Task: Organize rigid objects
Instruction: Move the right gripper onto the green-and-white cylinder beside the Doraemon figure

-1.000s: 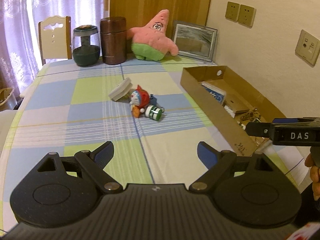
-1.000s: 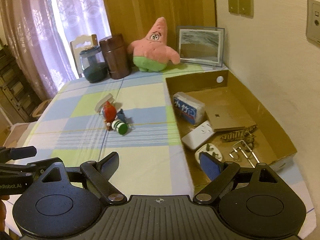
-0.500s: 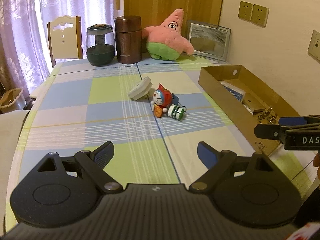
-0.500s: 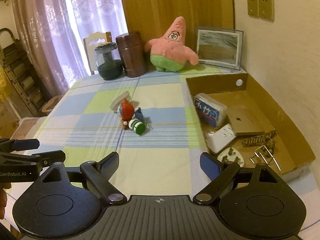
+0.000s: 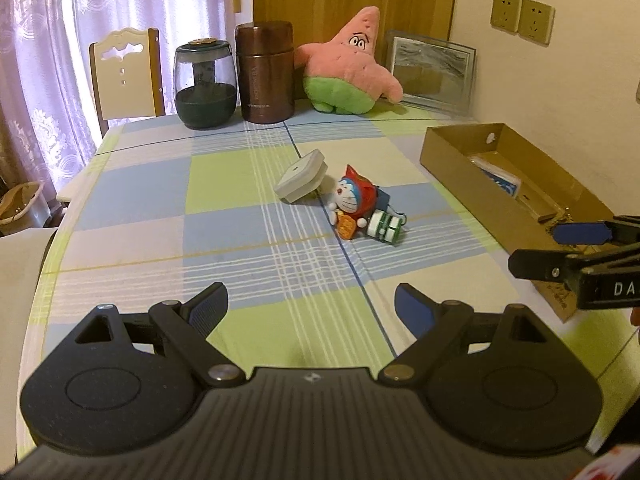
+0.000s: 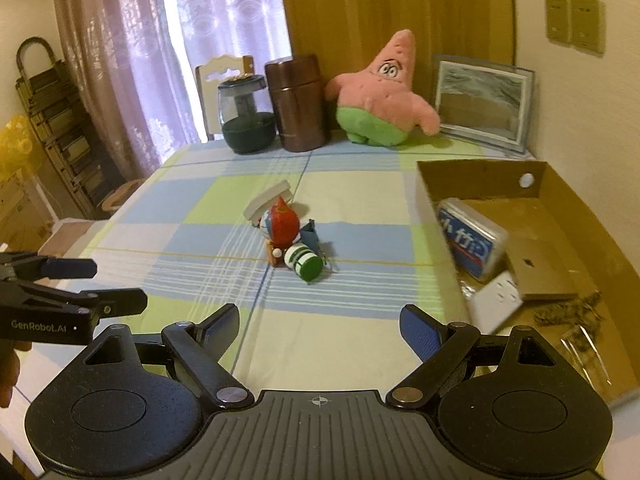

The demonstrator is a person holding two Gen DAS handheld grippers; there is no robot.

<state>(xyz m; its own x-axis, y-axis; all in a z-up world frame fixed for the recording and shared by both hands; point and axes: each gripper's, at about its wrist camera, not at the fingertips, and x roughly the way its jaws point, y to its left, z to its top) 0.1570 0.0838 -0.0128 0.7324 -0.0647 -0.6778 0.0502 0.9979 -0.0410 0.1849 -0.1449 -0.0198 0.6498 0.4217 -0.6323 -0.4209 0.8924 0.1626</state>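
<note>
Toy figure (image 5: 354, 203) untouched, both hand-held grippers wide open, empty

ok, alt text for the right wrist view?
Open right gripper hovers over a checkered tablecloth, facing a toy figure and green-capped bottle mid-table. A part-filled cardboard box sits right; the left gripper enters left.

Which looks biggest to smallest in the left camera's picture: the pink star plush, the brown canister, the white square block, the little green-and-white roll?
1. pink star plush
2. brown canister, close to the plush in size, so that order is unsure
3. white square block
4. green-and-white roll
</note>
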